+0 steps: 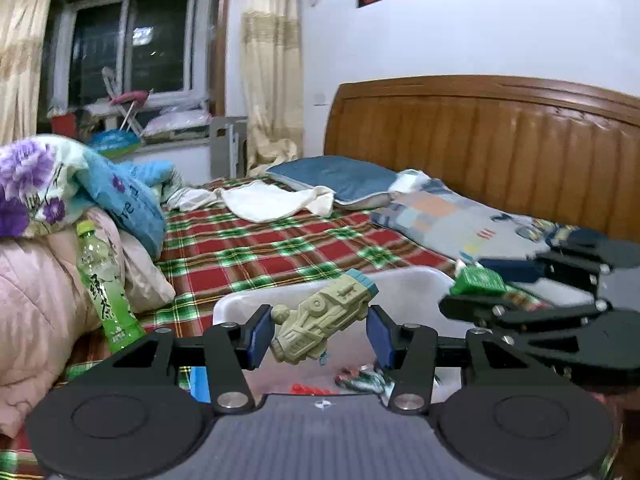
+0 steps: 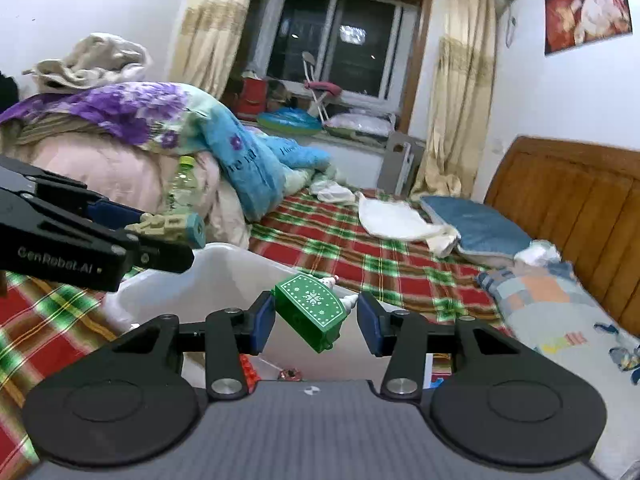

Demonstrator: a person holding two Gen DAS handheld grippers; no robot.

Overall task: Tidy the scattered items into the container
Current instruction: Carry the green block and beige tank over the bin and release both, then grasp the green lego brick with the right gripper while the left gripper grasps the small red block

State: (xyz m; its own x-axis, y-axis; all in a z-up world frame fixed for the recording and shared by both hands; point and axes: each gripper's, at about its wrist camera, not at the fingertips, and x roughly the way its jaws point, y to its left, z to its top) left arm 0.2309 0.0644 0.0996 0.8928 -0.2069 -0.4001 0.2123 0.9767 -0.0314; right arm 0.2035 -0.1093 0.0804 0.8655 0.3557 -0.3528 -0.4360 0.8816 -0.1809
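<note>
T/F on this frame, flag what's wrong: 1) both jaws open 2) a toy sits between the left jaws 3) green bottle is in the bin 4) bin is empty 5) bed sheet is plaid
1) True: left gripper and right gripper both stand open.
2) True: a tan toy vehicle, over the white bin.
3) False: the green bottle leans on the bedding, outside it.
4) False: small red pieces lie inside.
5) True: plaid sheet, red and green.

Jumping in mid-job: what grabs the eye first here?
Two toys over the white bin: a tan toy vehicle between the left gripper's open jaws, and a green snowflake-patterned box between the right gripper's open jaws. Behind lies the red-and-green plaid bedsheet.
</note>
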